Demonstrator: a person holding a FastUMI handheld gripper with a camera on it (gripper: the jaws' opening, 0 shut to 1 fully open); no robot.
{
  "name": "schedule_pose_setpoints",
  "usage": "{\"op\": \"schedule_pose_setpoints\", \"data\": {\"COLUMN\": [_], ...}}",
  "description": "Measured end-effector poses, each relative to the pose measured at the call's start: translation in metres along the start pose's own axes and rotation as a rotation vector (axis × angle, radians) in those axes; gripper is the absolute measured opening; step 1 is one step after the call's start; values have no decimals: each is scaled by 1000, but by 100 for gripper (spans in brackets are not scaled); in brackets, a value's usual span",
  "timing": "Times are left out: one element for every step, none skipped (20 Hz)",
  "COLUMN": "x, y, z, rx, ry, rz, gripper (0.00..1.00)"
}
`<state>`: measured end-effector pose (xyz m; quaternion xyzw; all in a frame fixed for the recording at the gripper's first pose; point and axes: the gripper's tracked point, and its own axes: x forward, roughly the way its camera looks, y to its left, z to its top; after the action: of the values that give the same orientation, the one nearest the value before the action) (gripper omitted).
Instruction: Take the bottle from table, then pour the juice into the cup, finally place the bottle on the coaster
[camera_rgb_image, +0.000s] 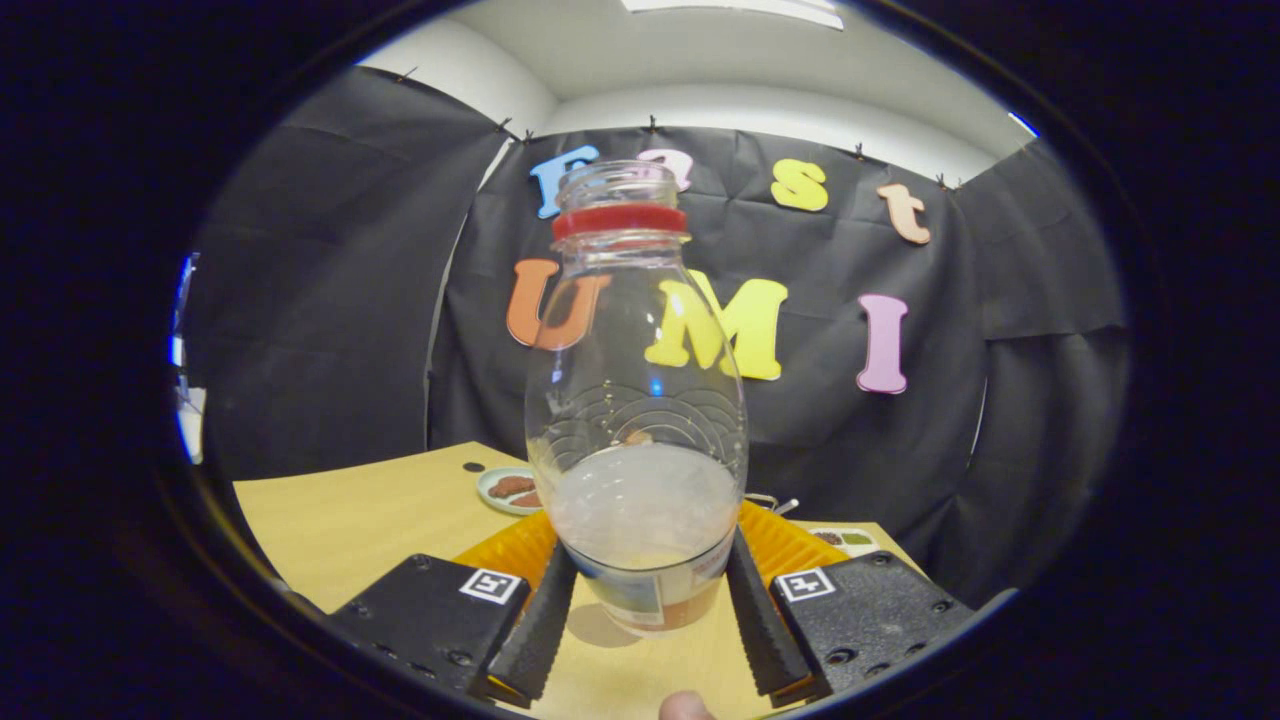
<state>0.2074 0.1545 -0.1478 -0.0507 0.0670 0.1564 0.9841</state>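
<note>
Gripper (650, 610) fingers flank the bottle (640, 400) low on its body, both seemingly pressing it; whether it rests on the table (370, 510) is unclear. Bottle stands upright, dead ahead, orange coaster (790, 545) just behind.

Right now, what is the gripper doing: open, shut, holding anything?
Gripper: shut on the clear plastic bottle with the red neck ring, one finger against each side of its base, just above the wooden table.
</note>
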Motion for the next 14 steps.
{"op": "schedule_pose_setpoints", "data": {"x": [8, 16, 23, 29, 36, 44, 51, 56, 59, 65, 70, 74, 79, 85], "y": [3, 7, 9, 11, 12, 12, 12, 13, 14, 16, 16, 15, 17, 16], "z": [-4, -7, -10, -14, -19, -23, -29, -35, -43, -49, -60, -69, -78, -88], "rx": [3, 17, 29, 43, 58, 75, 91, 105, 114, 125, 119, 119, 123, 127], "ry": [4, 4, 5, 11, 18, 25, 34, 40, 51, 61, 73, 82, 99, 117], "rz": [8, 19, 26, 31, 33, 34, 37, 38, 43, 47, 45, 48, 51, 53], "gripper": [78, 78, 78, 78, 78, 78, 78, 78, 78, 78, 78, 78, 78, 78]}}
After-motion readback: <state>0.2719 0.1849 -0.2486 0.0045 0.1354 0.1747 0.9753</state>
